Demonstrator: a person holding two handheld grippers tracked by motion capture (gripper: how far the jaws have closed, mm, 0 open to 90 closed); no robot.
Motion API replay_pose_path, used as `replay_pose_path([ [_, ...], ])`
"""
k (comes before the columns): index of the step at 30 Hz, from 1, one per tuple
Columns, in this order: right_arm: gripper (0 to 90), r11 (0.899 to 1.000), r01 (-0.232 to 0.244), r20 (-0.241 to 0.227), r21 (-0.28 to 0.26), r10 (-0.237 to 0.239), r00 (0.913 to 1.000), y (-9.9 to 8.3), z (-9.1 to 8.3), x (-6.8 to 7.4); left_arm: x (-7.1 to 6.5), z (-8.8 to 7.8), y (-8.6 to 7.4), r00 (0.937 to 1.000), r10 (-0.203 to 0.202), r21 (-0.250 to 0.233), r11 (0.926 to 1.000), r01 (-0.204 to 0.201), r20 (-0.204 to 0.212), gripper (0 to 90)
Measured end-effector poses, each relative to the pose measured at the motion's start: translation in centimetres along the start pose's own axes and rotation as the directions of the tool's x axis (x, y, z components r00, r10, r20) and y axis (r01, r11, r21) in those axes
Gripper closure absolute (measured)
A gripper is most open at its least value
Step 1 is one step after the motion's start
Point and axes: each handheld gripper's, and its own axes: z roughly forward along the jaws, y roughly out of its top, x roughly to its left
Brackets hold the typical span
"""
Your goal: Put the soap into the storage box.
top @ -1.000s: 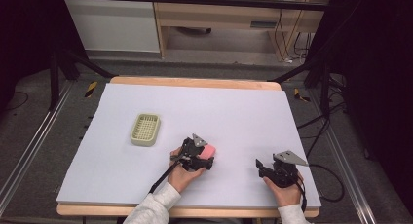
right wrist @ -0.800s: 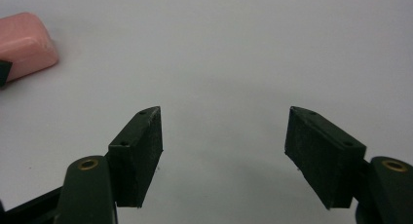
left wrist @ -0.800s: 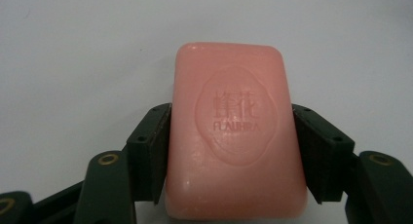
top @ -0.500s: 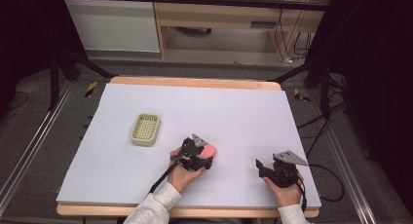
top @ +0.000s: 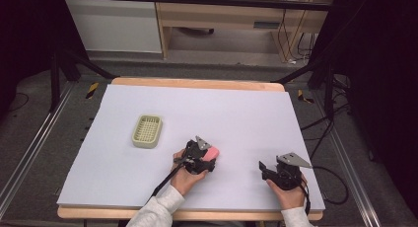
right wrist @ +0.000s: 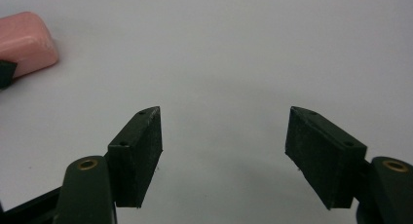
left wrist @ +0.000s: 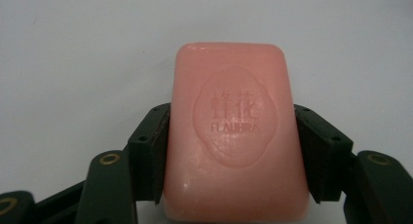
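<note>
A pink soap bar lies on the pale lilac table sheet, near the front middle. In the left gripper view the soap bar shows an embossed oval stamp. My left gripper has just been closing on it, and both black pads now press against its long sides. From above, the left gripper sits low over the bar in the person's left hand. My right gripper stands open with bare sheet between its jaws. It rests at the front right, with the soap bar far to its left.
A pale green slotted soap dish stands left of the middle of the sheet, apart from both hands. The wooden table edge runs along the back. Black frame legs and cables lie beside the table on both sides.
</note>
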Motion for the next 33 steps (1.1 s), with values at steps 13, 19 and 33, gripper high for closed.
replay_pose_path([
  [13, 29.5, 1.000, 0.001, -0.002, -0.001, -0.001, 1.0000, 0.0, 0.0, -0.1, 0.1, -0.4, 0.2, 0.9997, -0.001, -0.009, 1.0000, 0.001, 0.024, 37.3],
  [19, 29.4, 1.000, -0.003, -0.003, -0.001, 0.003, 1.0000, 0.0, -0.1, -0.1, 0.3, -1.6, 0.6, 0.9992, 0.021, -0.015, 0.9997, -0.020, 0.034, 37.3],
  [33, 28.2, 1.000, -0.005, 0.001, -0.004, 0.005, 1.0000, 0.0, -0.1, -0.2, 3.2, -5.3, 0.2, 0.9999, 0.003, -0.044, 0.9990, -0.003, 0.017, 37.3],
])
